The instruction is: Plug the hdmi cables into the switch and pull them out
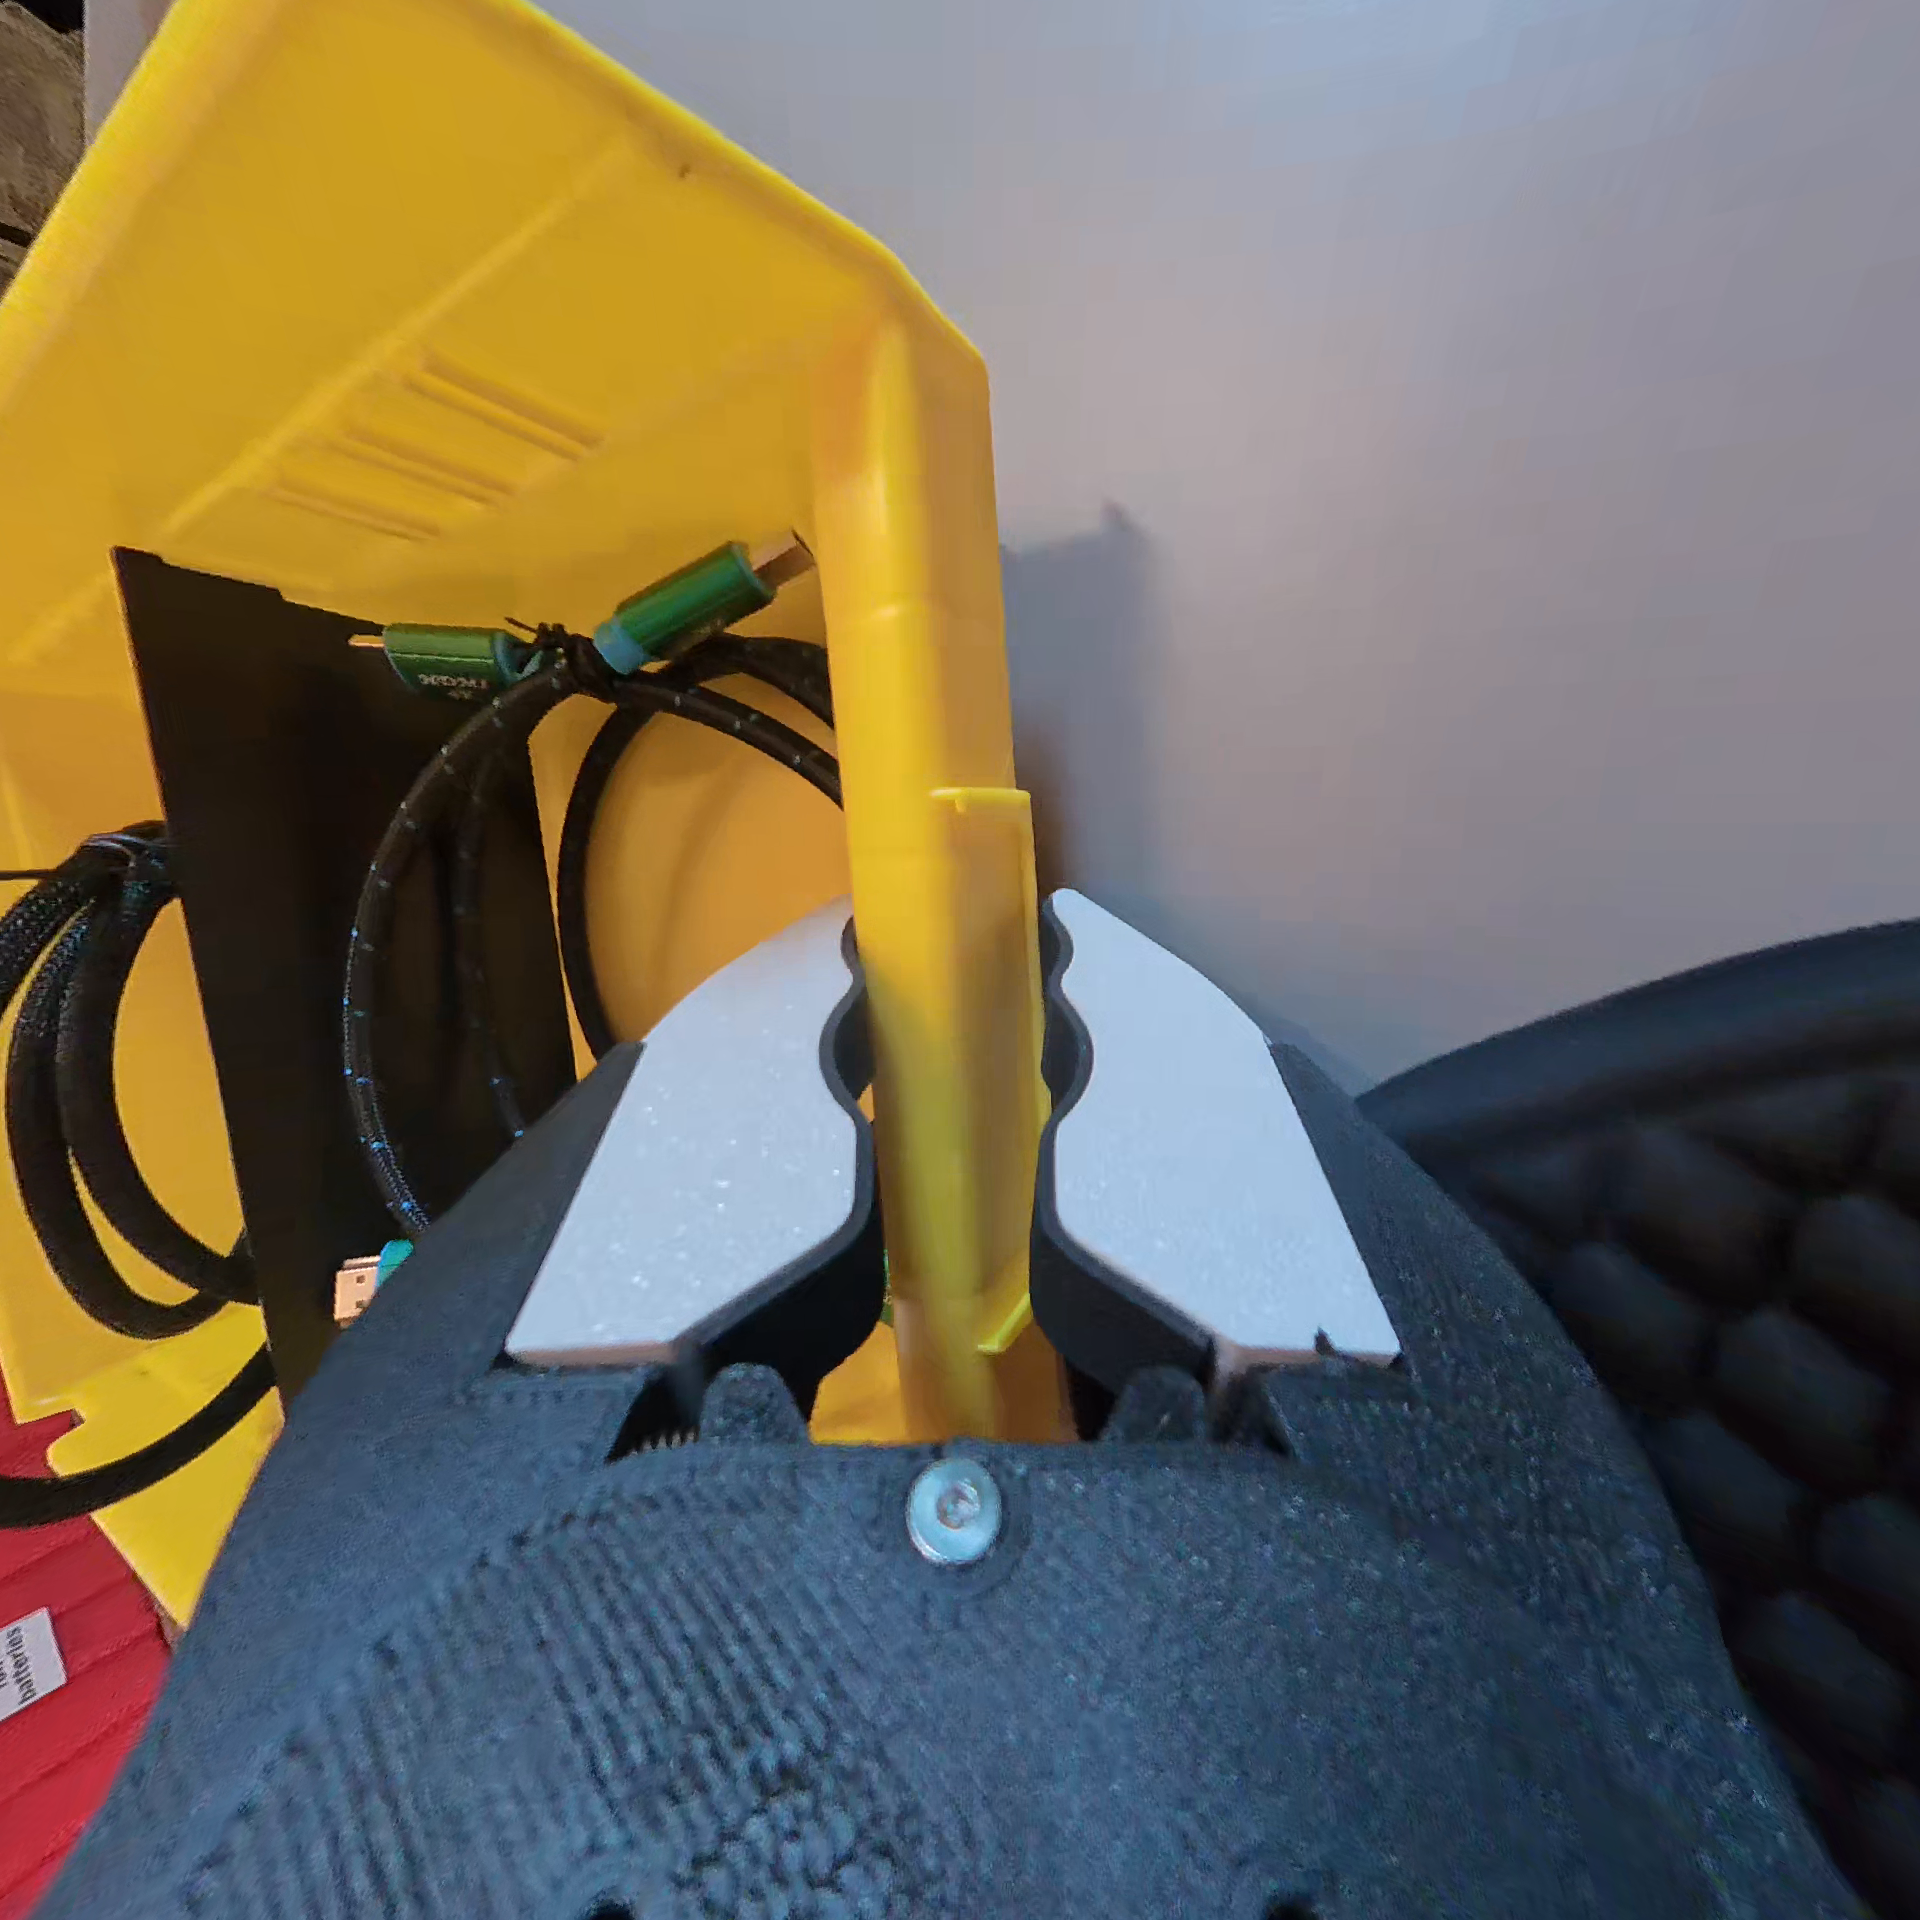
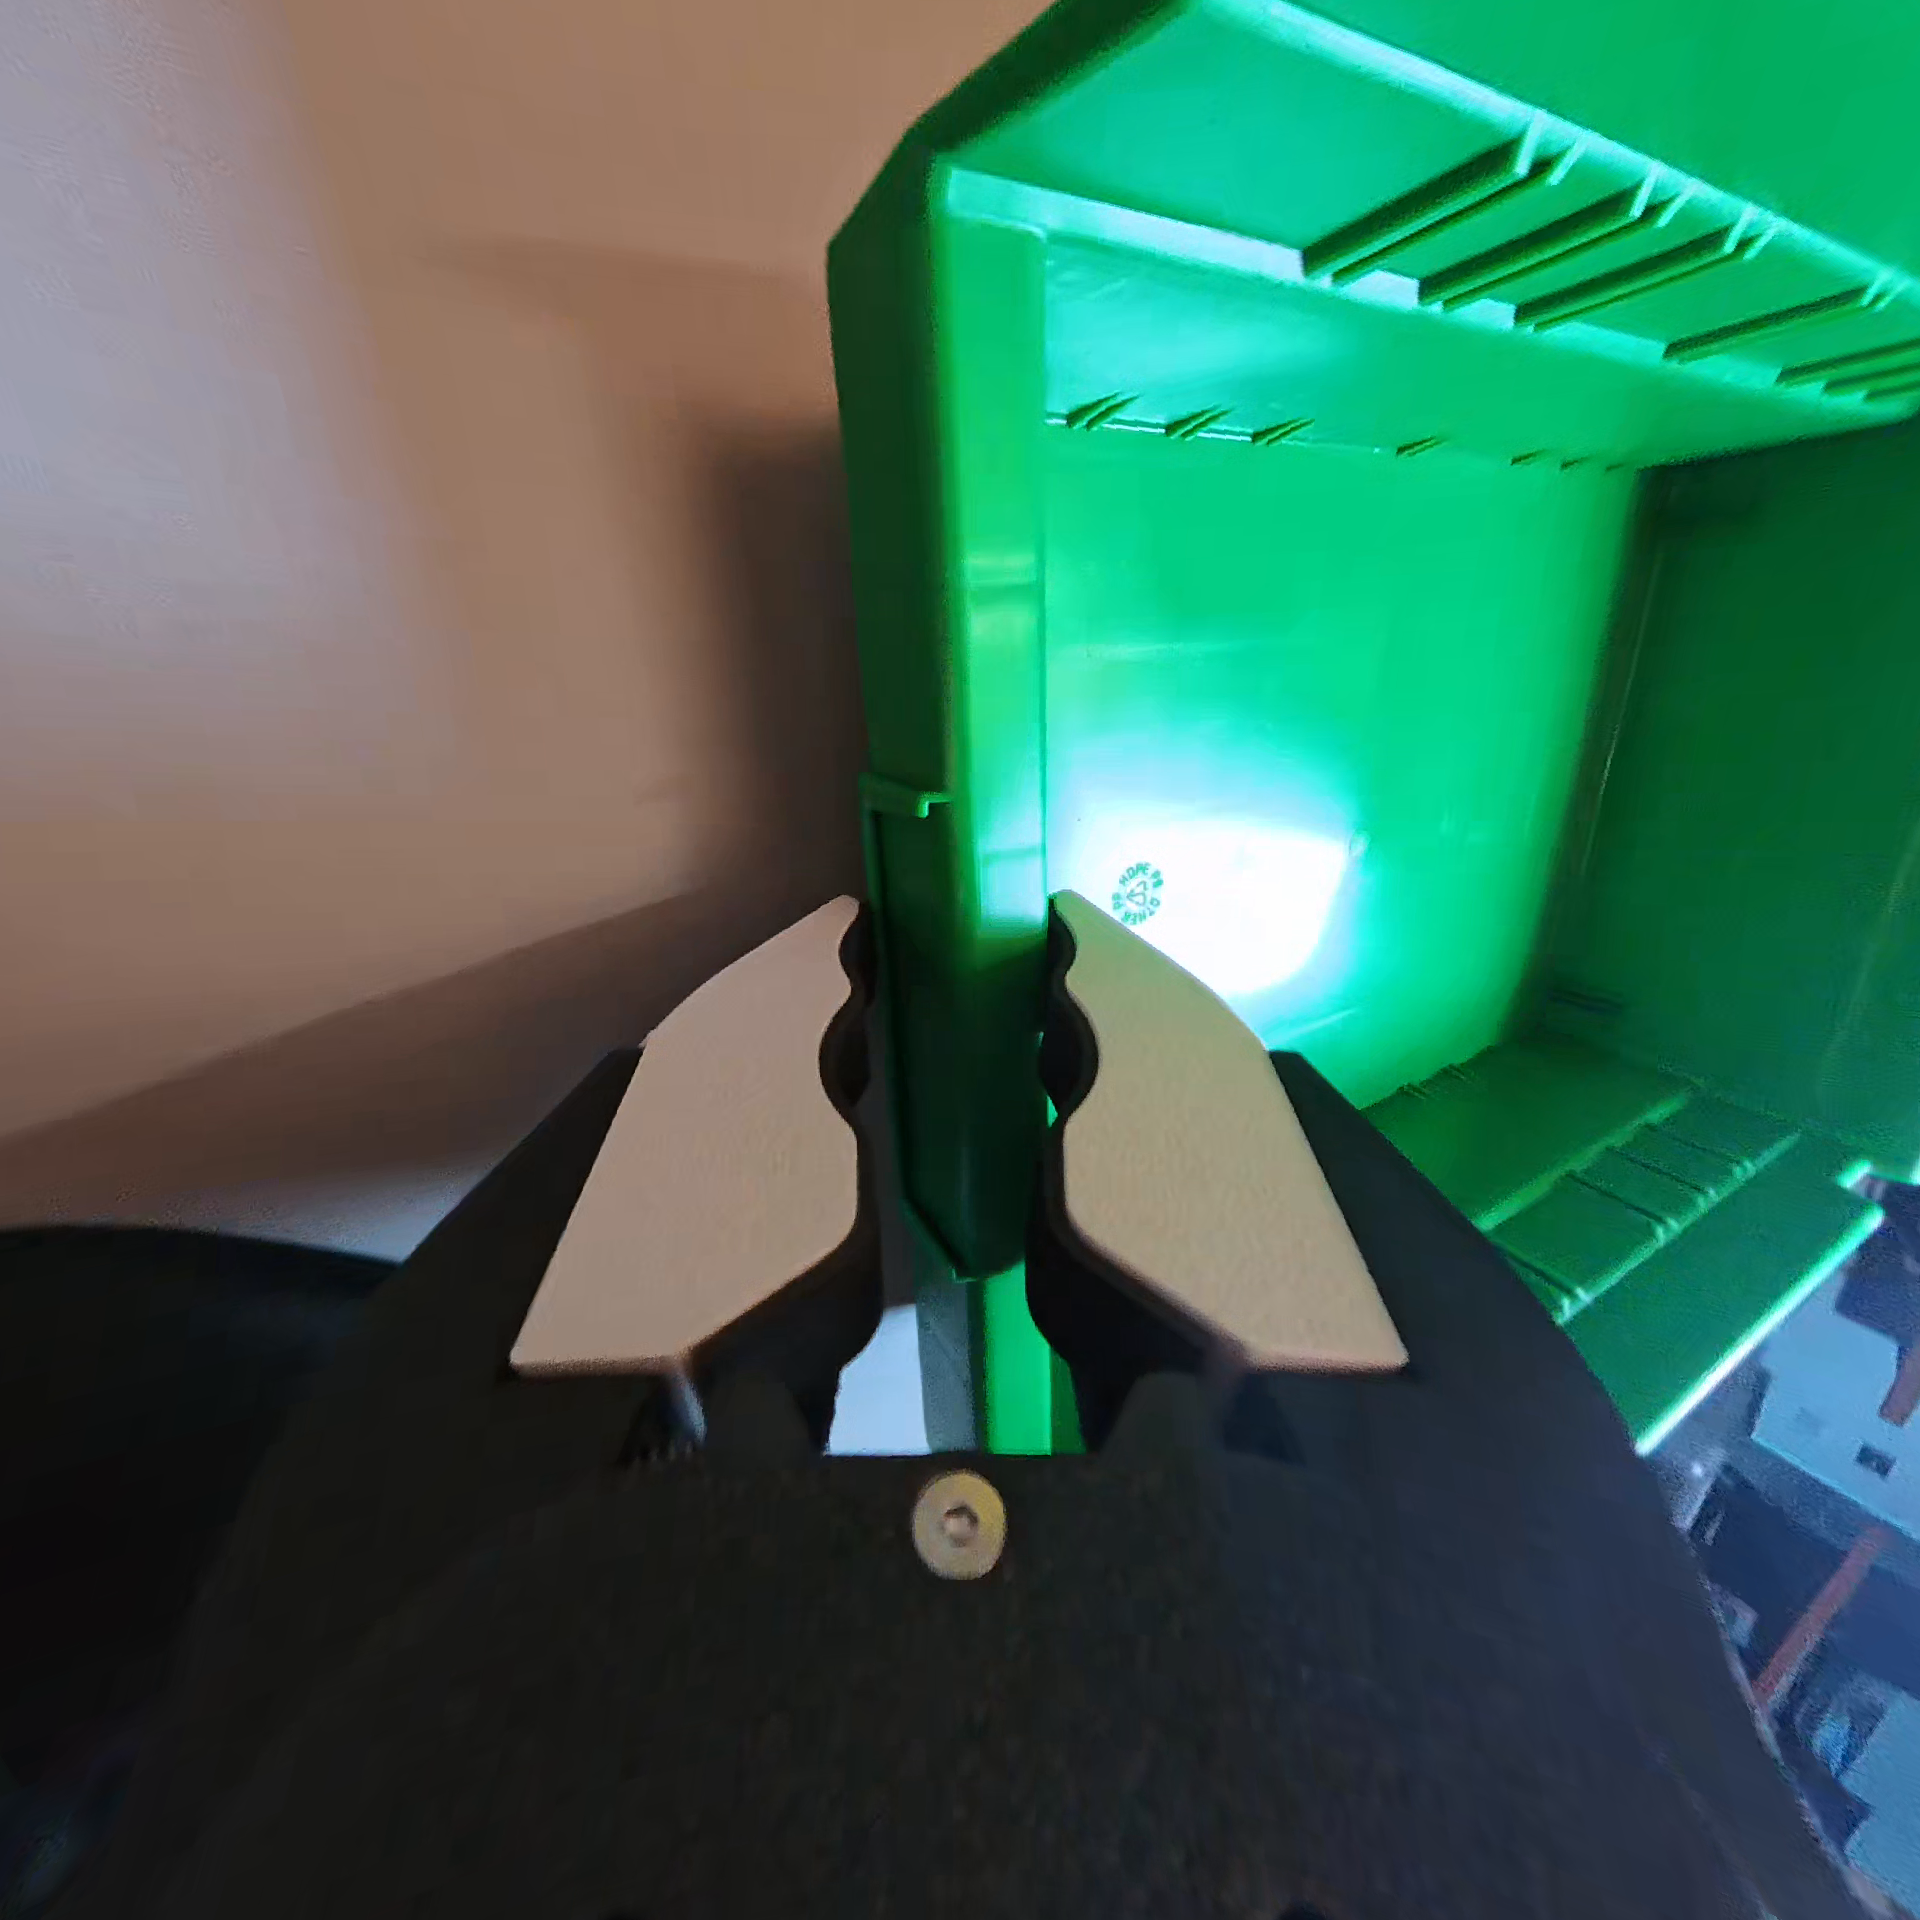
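My left gripper is shut on the side wall of a yellow plastic bin that is tipped up on its side. Inside it lie coiled black braided HDMI cables with green plugs and a flat black box, which may be the switch. Another gold-tipped plug shows low in the bin. My right gripper is shut on the side wall of a green plastic bin, also tipped up. The green bin's inside looks empty.
A pale wall stands close behind both bins. A black mesh chair back is at the right of the left wrist view. A red bin with a white label is at lower left. Clutter shows below the green bin. The tips of one gripper are about 35 cm away from the tips of the other.
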A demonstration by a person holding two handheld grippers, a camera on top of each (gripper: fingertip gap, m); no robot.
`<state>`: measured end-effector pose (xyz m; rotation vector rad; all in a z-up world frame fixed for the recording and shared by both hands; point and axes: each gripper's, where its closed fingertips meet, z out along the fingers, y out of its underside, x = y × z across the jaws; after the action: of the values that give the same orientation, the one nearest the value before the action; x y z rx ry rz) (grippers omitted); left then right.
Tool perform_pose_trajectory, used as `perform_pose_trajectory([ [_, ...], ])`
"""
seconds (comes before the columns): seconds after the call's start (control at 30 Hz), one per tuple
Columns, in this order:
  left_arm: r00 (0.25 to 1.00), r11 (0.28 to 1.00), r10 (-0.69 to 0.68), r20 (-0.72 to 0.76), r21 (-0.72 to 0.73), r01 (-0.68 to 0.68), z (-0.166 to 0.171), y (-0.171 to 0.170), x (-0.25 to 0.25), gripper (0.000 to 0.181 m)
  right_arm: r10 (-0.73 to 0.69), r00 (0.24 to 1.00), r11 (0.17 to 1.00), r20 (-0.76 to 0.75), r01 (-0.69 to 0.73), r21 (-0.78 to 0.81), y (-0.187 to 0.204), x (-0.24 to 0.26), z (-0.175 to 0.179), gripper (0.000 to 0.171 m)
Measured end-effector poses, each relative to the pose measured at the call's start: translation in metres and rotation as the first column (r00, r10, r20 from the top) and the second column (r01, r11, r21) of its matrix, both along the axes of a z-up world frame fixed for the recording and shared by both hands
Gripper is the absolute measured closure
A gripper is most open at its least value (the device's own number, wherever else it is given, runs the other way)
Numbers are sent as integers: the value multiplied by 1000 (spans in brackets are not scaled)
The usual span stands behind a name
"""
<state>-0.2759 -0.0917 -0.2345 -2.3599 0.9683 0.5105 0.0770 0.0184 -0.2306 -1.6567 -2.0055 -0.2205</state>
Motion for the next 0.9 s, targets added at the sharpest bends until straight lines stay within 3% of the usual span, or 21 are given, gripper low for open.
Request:
perform_pose_trajectory([
  [0.43,999,999,-33,-37,34,34,1,29,-35,151,-169,982,982,-80,175,69,114,-2,3,138],
  [0.53,997,995,-67,36,73,65,11,22,-33,141,-189,940,981,-283,194,-10,97,-22,25,127],
  [0.67,974,971,-69,216,239,16,71,13,-32,143,-181,766,976,-617,61,-211,44,-56,69,127],
  [0.8,982,919,69,177,373,-132,130,23,-91,146,-193,644,957,-740,-43,-287,16,-75,87,127],
  [0.9,978,921,173,114,335,-202,134,36,-135,144,-164,623,962,-765,-69,-263,9,-81,85,128],
])
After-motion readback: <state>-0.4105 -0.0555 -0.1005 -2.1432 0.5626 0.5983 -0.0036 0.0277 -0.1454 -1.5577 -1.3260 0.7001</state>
